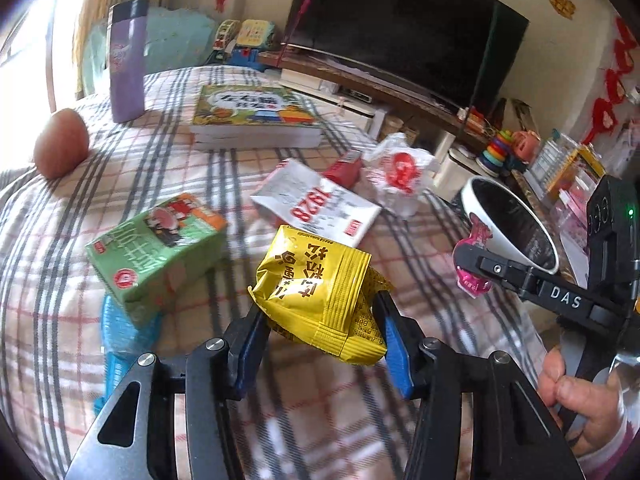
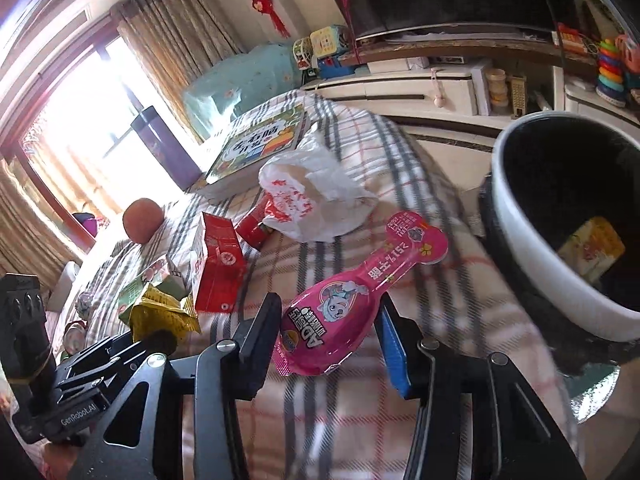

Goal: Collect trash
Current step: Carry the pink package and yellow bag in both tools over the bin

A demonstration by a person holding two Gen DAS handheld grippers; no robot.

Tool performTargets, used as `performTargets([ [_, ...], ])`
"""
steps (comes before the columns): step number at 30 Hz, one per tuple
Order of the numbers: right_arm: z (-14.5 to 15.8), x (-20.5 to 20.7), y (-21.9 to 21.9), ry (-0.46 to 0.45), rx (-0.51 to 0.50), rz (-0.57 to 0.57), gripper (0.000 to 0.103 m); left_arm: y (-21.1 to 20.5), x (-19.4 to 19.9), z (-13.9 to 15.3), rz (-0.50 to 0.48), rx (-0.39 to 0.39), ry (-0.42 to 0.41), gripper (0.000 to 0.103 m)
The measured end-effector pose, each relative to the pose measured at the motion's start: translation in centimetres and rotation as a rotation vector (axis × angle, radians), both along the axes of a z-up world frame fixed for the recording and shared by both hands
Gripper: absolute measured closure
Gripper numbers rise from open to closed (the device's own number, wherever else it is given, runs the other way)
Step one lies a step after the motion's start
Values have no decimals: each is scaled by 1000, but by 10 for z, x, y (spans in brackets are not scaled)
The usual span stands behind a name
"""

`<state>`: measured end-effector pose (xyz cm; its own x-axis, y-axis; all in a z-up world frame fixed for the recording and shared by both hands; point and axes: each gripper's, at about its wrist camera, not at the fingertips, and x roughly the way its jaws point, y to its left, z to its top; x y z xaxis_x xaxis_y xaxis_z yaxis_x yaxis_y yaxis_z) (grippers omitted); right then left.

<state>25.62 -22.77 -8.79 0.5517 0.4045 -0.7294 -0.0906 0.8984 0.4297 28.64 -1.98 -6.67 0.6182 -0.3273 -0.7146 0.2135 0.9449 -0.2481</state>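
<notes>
My left gripper (image 1: 320, 332) is shut on a yellow snack wrapper (image 1: 316, 292) and holds it above the plaid tablecloth (image 1: 168, 160). My right gripper (image 2: 328, 332) is shut on a pink spoon-shaped wrapper (image 2: 352, 296), also seen at the right of the left wrist view (image 1: 474, 256). It is next to the white trash bin (image 2: 532, 240) with a black liner, which has a yellowish packet (image 2: 596, 248) inside. On the table lie a green carton (image 1: 160, 252), a red-and-white 1928 carton (image 1: 320, 204), a crumpled white bag (image 1: 400, 172) and a small red packet (image 1: 344, 170).
A stack of children's books (image 1: 252, 116), a purple bottle (image 1: 128, 60) and an apple (image 1: 60, 142) sit at the far side of the table. A blue item (image 1: 120, 332) lies under the green carton. Behind are a TV (image 1: 400, 28) and a cabinet with toys.
</notes>
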Motion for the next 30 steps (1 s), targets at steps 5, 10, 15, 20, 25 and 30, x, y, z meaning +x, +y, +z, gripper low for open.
performTargets([
  [5,10,-14,-20,-18,-8,-16,55,-15,-9,7,-38,7,-12,53],
  [10,17,-26,-37,-30,-17,-36,57,-29,-12,12,-72,10,-20,53],
  [15,22,-35,-52,-43,-16,-60,57,-46,-17,15,-101,20,-25,53],
  [20,25,-41,-70,-54,-18,-86,57,-62,-15,17,-129,22,-23,53],
  [25,30,-44,-84,-64,-23,-110,57,-77,-12,17,-150,30,-25,53],
  [30,33,-45,-98,-71,-25,-131,57,-92,-8,18,-173,39,-31,53],
])
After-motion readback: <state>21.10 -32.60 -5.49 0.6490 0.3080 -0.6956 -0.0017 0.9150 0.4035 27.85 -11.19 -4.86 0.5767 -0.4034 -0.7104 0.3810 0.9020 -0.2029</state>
